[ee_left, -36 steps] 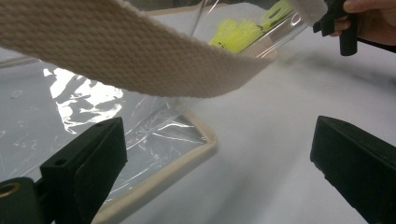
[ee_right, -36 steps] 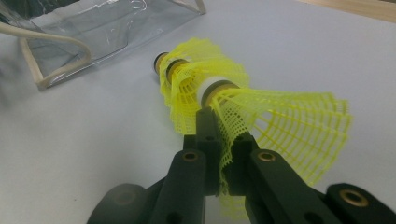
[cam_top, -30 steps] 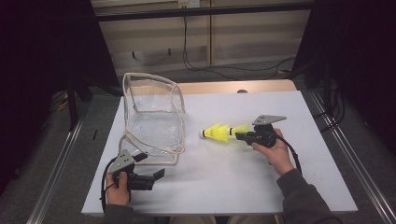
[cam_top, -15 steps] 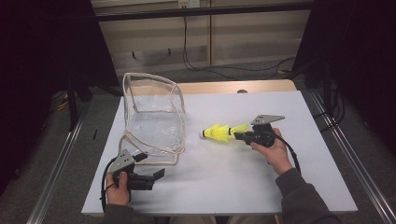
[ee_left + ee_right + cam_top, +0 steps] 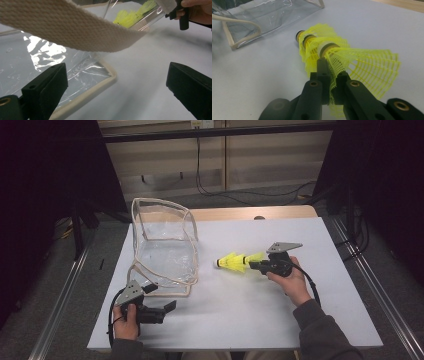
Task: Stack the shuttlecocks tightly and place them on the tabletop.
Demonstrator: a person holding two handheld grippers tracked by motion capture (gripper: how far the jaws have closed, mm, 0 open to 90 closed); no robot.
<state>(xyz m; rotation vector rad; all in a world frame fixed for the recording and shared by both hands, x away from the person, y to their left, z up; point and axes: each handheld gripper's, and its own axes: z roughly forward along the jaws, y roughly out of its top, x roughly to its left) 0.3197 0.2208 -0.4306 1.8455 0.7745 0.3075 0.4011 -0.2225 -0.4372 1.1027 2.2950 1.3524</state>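
Nearest to the person, the left gripper (image 5: 162, 310) rests low on the white table (image 5: 280, 320), just in front of the clear bag (image 5: 165, 245). Its jaws stand wide apart with nothing between them. In the left gripper view the bag's woven strap (image 5: 75, 30) hangs just ahead of the jaws, so the gripper seems placed there to take the strap or rim and hold the bag open, though I cannot tell this for certain.

A little further, on the right side, the right gripper (image 5: 253, 265) is closed tight on the yellow shuttlecocks (image 5: 235, 262). In the right gripper view its jaws pinch the net skirt of the rearmost one (image 5: 352, 67), and the others sit nested in front. This hold keeps the cork tips pointing toward the bag, probably so the stack can go in nose first.

The shuttlecocks are near the bag's right side but outside it.
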